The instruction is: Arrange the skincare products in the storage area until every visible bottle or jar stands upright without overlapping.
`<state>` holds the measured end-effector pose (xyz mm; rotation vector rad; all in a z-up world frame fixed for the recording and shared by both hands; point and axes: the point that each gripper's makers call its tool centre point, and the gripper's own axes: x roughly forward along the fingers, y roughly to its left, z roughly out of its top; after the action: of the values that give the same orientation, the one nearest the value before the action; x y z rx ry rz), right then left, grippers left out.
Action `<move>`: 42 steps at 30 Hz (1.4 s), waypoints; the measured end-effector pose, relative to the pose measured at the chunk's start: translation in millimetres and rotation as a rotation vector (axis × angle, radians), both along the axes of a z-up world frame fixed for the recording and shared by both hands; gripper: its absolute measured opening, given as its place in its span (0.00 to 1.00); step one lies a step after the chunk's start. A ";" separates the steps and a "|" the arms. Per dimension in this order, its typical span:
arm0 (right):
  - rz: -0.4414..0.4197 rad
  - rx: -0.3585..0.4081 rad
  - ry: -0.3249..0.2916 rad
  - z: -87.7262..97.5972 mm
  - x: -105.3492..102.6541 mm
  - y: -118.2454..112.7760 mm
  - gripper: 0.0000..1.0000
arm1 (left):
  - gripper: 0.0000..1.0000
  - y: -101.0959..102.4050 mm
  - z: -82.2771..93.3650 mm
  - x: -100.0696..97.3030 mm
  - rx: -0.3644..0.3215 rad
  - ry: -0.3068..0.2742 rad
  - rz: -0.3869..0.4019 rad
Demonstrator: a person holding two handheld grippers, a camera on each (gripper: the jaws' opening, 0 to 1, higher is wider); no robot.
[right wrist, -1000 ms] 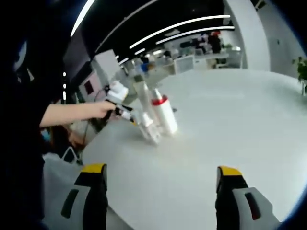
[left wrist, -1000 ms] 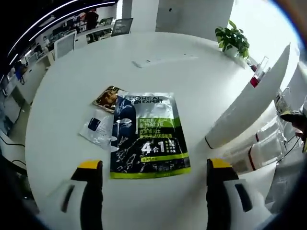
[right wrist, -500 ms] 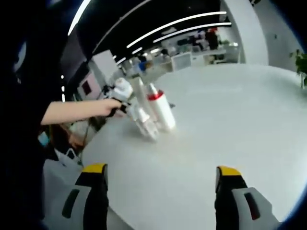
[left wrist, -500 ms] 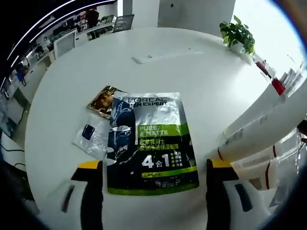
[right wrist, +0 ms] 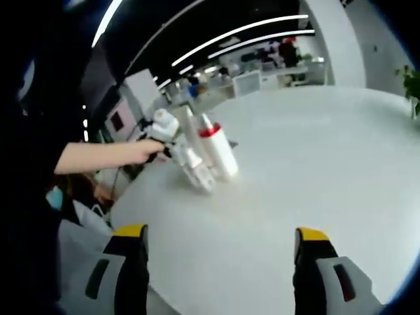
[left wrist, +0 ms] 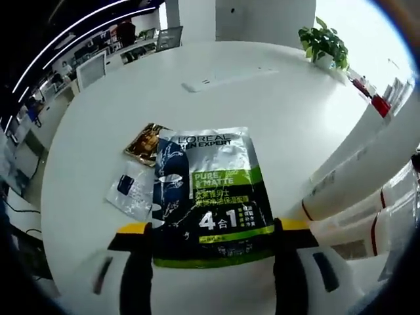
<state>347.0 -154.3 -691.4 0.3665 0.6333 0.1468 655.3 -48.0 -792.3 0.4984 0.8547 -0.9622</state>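
On a round white tabletop (left wrist: pixel 282 111), the left gripper (left wrist: pixel 210 230) hovers with jaws apart on either side of the near edge of a flat black-and-green L'Oréal sachet pack (left wrist: pixel 210 187). White bottles with red bands (left wrist: pixel 367 197) lie to the right of its jaws. The right gripper (right wrist: pixel 216 239), jaws apart and empty, faces a cluster of white red-capped bottles (right wrist: pixel 210 154) well ahead, left of centre.

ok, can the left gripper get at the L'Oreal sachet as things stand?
Probably yes. The left gripper is open, its jaws straddling the near edge of the L'Oreal sachet, which lies flat on the white table. Nothing lies on top of it; two smaller packets are tucked at its left edge.
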 end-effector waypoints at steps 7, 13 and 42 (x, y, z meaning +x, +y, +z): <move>-0.006 0.001 0.001 -0.2 -1.2 -2.0 0.94 | 0.08 13.6 18.0 19.5 0.054 -0.134 -0.031; -0.009 0.001 0.001 0.3 -0.6 -1.9 0.94 | 0.35 14.5 6.1 20.5 -0.032 -0.028 0.067; -0.003 -0.002 0.016 -1.0 0.2 -1.7 0.93 | 0.03 16.9 19.4 31.6 -0.152 0.043 0.182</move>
<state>347.1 -156.0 -692.4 0.3665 0.6483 0.1403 686.9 -31.1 -773.0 0.2654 0.8425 -0.8646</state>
